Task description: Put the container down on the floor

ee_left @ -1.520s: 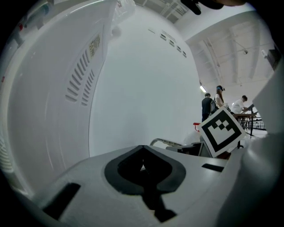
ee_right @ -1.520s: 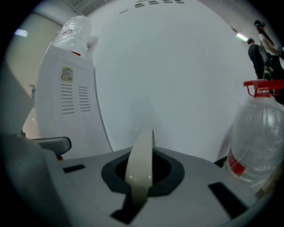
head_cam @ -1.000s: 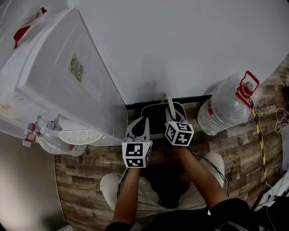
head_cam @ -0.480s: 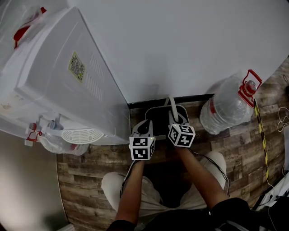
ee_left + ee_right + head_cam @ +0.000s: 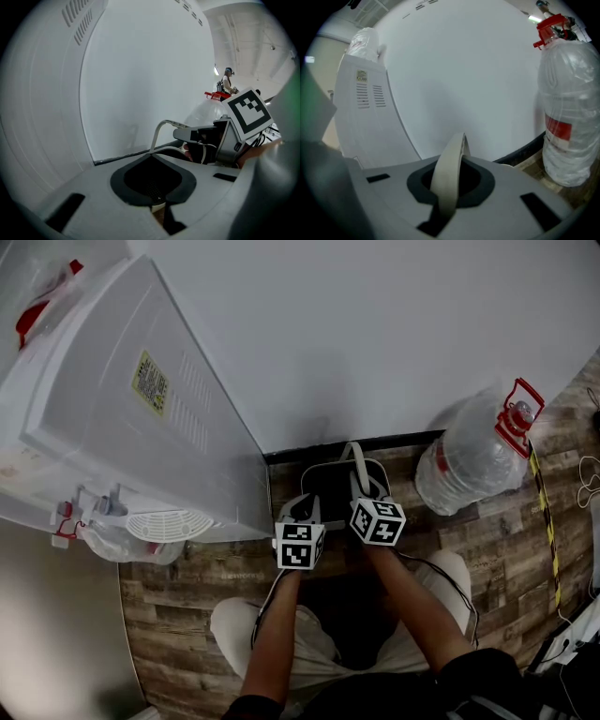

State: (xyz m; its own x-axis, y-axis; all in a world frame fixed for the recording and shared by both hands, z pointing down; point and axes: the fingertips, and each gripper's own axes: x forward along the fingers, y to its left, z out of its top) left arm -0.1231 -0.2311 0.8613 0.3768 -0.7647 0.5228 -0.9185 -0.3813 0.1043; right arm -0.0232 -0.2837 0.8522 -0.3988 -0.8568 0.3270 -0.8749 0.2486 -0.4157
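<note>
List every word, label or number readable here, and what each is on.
Yellow sticker on the white water dispenser: print too small to read.
Red band on the water bottle: no legible print.
Marker cubes: black-and-white patterns only, no words.
Nothing else carries text.

container (image 5: pixel 330 487) | dark tub, pale rim | pale handle (image 5: pixel 357 468) upright | against wall (image 5: pixel 394 343) base

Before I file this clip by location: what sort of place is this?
Probably an office or break-room corner, though that is a guess. A white water dispenser with taps stands by a plain white wall, and a big clear water jug with a red handle sits on wood-look floor nearby.
</note>
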